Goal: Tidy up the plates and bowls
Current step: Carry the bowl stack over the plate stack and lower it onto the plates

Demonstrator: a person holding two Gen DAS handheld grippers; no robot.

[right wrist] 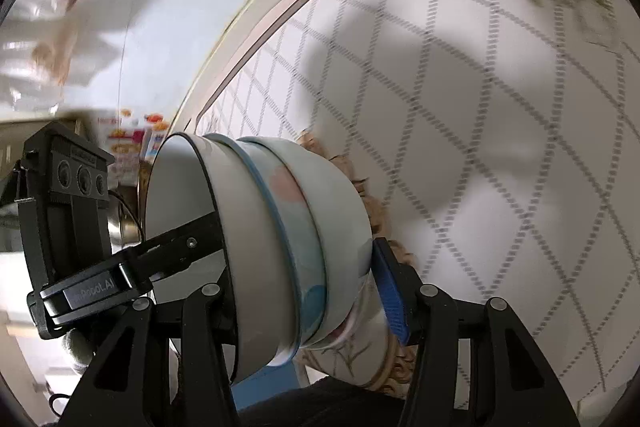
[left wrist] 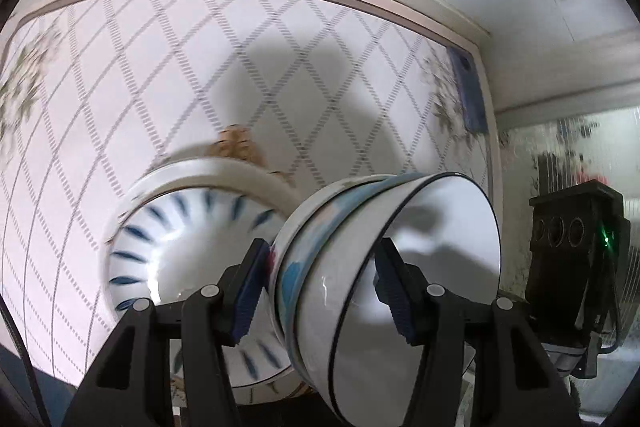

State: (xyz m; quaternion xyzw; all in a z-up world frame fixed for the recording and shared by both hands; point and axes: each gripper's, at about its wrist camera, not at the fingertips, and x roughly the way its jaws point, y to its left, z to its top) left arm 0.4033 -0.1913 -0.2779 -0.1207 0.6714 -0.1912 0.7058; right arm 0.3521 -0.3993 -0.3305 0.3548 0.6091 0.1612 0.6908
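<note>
A nested stack of bowls [left wrist: 360, 279] lies tipped on its side, lifted above the table. The innermost bowl is white with a thin black rim; the outer ones carry blue and pink patches. My left gripper [left wrist: 320, 267] is shut on the stack's wall, with one blue pad outside and one inside the mouth. My right gripper [right wrist: 300, 267] is shut on the same stack of bowls [right wrist: 280, 227] from the other side, its left finger hidden inside. Below sits a plate with blue dashes [left wrist: 160, 251] on a gold-rimmed plate [right wrist: 360, 359].
A tablecloth with a grey diamond lattice [left wrist: 200, 67] covers the table, with a pale border near the wall. A blue flat object [left wrist: 470, 91] lies at the cloth's right edge. Each view shows the other gripper's body [left wrist: 572, 267] [right wrist: 68, 227] close beside the bowls.
</note>
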